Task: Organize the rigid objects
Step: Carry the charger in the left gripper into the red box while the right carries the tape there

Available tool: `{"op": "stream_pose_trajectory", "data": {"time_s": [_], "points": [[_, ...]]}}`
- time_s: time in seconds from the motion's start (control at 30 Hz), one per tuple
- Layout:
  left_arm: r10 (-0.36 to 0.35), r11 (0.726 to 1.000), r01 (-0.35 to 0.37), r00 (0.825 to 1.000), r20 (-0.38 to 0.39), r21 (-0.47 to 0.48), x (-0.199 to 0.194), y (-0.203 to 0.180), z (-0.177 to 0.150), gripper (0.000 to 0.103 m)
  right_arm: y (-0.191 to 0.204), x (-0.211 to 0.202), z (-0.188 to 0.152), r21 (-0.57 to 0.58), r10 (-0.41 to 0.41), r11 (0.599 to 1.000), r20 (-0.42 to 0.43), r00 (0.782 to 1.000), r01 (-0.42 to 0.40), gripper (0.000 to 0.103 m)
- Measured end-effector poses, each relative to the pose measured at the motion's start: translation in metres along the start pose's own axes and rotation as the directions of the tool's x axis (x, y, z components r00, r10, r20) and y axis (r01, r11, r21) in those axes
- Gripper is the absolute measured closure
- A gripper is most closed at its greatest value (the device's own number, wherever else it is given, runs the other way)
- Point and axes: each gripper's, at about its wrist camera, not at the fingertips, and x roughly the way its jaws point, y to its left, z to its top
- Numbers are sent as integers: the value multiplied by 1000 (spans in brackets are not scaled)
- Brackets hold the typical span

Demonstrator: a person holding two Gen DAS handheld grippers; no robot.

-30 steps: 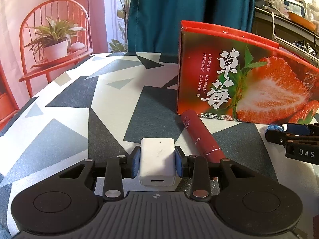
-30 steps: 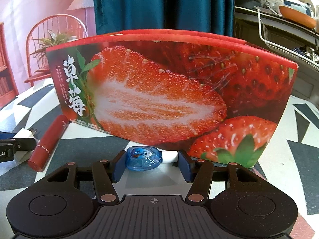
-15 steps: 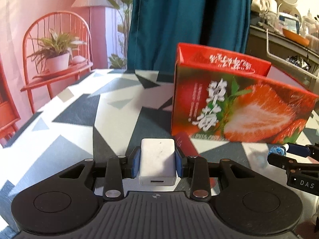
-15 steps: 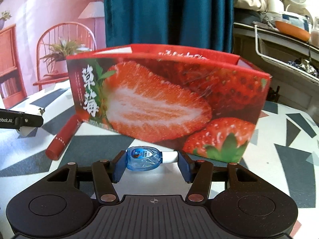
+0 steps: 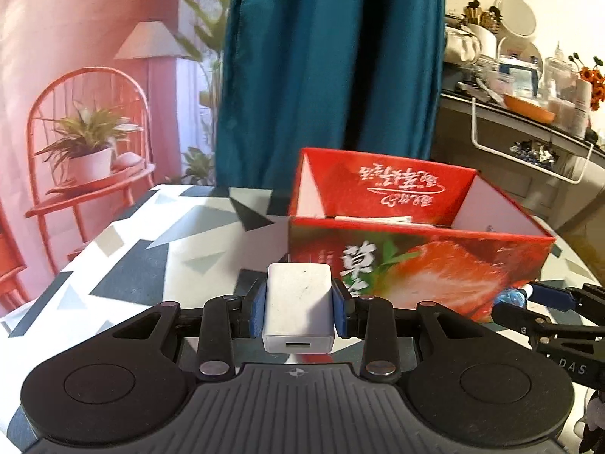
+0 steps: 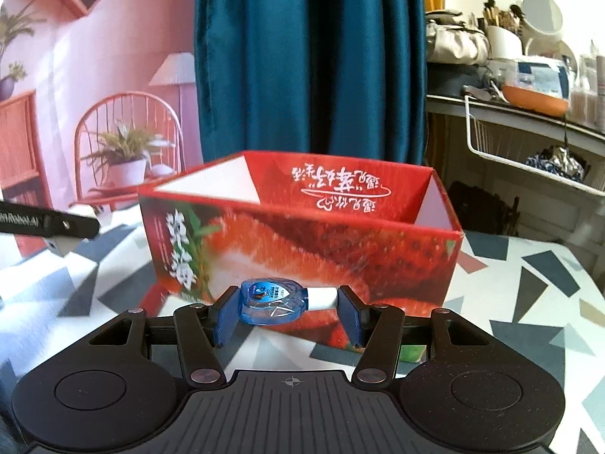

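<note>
Left tool (image 5: pixel 298 312) clamped on white charger (image 5: pixel 298 308) across flat sides; light, stiff, smooth.
Right tool (image 6: pixel 288 312) clamped end-to-end on blue dropper bottle (image 6: pixel 273 300); slippery, may pivot.
Both near open strawberry box (image 6: pixel 378 242), above tabletop (image 5: pixel 124 265).

Bright daylight, both views. Strawberry box (image 6: pixel 302 249) motion-blurred in right view, sharper in left. Glare patches on tablecloth (image 5: pixel 124 265) left of box. Fisheye bends edges, corners black. Shelf clutter behind box soft.

"草莓" on the strawberry box (image 5: pixel 416 261) front — "das" on the right gripper (image 5: pixel 529 304) arm
</note>
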Motion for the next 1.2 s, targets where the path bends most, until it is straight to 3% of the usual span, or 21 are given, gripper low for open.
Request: {"op": "stream_pose_trajectory", "data": {"time_s": [0.3,0.6,0.83,1.0,1.2], "points": [[-43,999,44,997,63,0,-11,-5,25,66,-2,-18,32,2,36,999,49,998,-36,52],[-96,995,95,990,104,7,13,-16,62,66,-14,5,79,-47,56,998,67,996,-52,52],[-142,990,141,988,63,13,57,-28,84,66,-29,49,103,-68,37,997,2,999,-37,52],[-156,988,156,987,-42,-3,103,-31,89,66,-41,91,111,-57,12,998,-111,994,-19,52],[-152,987,158,978,-140,36,144,-39,83,66,-52,131,106,-49,-51,998,-228,972,41,52]]}}
